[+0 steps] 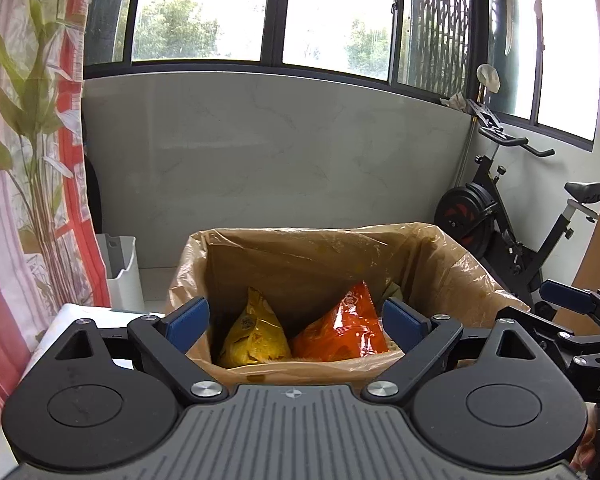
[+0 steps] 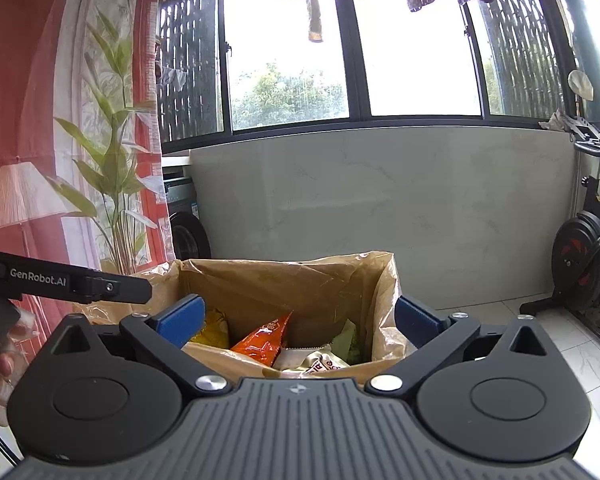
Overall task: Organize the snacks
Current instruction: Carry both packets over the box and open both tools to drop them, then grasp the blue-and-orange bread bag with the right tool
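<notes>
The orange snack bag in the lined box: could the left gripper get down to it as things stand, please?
Probably yes: the left gripper is open and empty, the box is open-topped, and the orange snack bag lies uncovered beside the yellow bag.

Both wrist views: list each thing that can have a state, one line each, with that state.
left gripper: open, nothing between its pads.
right gripper: open, nothing between its pads.
cardboard box: open at the top, lined with a plastic bag.
yellow snack bag: inside the box, sealed, leaning.
orange snack bag: inside the box beside the yellow one, sealed.
pale wrapped snacks: inside the box, low down.
</notes>
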`<move>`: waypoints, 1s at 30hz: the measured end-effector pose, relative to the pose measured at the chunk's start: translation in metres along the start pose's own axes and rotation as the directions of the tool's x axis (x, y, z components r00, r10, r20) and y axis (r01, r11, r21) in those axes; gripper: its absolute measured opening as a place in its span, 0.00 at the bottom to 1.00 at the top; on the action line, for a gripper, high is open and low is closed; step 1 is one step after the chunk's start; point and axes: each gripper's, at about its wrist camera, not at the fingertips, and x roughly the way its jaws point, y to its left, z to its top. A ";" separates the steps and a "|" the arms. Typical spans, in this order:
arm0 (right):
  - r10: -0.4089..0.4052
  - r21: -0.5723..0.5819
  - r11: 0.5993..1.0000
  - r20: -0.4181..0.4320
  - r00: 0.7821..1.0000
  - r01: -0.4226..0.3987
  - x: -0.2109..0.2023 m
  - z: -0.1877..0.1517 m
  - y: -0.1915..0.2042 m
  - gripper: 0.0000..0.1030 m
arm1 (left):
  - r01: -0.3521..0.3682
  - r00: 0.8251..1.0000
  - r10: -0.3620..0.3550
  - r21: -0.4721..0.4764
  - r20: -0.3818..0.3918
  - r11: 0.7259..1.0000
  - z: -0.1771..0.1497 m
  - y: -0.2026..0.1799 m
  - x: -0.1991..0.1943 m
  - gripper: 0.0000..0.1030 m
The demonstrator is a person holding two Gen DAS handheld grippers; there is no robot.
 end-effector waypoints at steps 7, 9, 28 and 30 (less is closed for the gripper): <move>0.041 0.021 0.999 0.008 0.999 -0.041 -0.023 -0.019 0.011 1.00 | -0.050 0.998 0.051 -0.053 0.026 0.997 -0.021 0.029 -0.036 0.92; 0.035 0.009 0.999 0.014 0.999 -0.036 -0.029 -0.025 0.017 1.00 | -0.066 0.998 0.067 -0.093 0.013 0.993 -0.031 0.039 -0.043 0.92; 0.034 0.119 0.993 -0.272 0.962 -0.002 -0.031 -0.102 0.033 1.00 | -0.133 0.988 0.100 -0.297 -0.121 0.946 -0.101 0.094 -0.056 0.91; 0.056 0.131 0.991 -0.311 0.949 -0.016 -0.030 -0.107 0.038 1.00 | -0.119 0.989 0.090 -0.281 -0.114 0.952 -0.102 0.093 -0.056 0.91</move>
